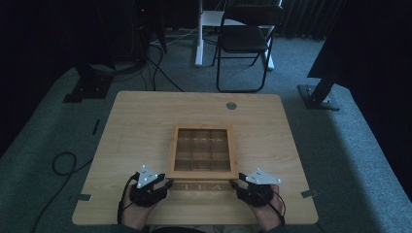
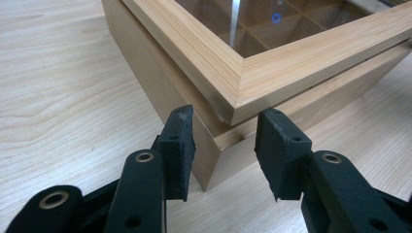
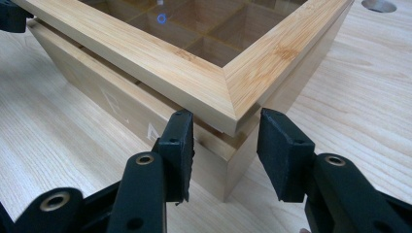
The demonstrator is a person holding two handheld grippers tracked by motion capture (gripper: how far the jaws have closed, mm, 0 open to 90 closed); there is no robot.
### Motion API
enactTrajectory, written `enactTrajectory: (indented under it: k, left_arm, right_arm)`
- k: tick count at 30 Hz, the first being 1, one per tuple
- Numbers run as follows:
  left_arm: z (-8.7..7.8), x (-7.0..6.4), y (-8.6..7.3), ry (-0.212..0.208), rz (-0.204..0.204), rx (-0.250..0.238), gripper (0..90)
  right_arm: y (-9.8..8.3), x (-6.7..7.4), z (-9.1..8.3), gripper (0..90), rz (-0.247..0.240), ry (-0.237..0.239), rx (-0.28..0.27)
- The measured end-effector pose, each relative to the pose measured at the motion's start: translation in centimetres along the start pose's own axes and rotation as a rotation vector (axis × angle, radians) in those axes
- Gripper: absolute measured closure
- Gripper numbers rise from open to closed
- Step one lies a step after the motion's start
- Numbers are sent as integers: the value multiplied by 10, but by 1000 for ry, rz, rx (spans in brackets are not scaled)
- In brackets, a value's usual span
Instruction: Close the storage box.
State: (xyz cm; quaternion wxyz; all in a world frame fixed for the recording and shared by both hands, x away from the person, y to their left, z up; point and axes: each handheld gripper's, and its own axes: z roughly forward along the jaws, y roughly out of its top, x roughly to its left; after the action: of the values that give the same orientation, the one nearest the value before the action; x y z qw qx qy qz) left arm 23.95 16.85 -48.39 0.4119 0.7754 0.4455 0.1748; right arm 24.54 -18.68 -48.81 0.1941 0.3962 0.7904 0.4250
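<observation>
The tea box (image 1: 202,154) sits on the wooden table (image 1: 136,131), a little nearer the person's edge than the far one — a light wooden box with a glass-paned lid (image 2: 272,63) through which a grid of compartments shows. The word TEA is on its near face in the high view. In both gripper views the lid stands slightly lifted, with a thin gap between its frame and the box body below.

The left gripper (image 1: 167,184) is at the box's near left corner, held in the person's left hand (image 1: 138,206). In the left gripper view (image 2: 226,153) its jaws stand well apart, one on each side of that corner, with the lid's corner between and just above them; neither pad clearly presses the wood.

The right gripper (image 1: 235,185) is at the near right corner, in the right hand (image 1: 265,208). In the right gripper view (image 3: 225,154) its jaws are likewise spread wide around the corner — nothing is clamped between them.

A round grommet hole (image 1: 231,105) lies near the table's far edge, and a black folding chair (image 1: 245,41) stands on the carpet beyond the table.
</observation>
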Motion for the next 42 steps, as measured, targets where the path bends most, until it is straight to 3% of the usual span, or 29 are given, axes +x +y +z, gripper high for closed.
enactTrajectory:
  k: [3,23,34,42]
  left_arm:
    - [0,-1,-2,10,11,7,585]
    - [-4,3,-9,7,-22,1,577]
    - [-12,9,-9,26,-46,-28,565]
    - [-21,25,-7,69,-87,-60,554]
  right_arm:
    - [-1,0,1,567,3,2,6]
    - [-6,1,2,550,9,4,29]
    - [-7,-7,-8,511,57,-16,-32]
    - [-3,-21,-18,493,95,-43,-79]
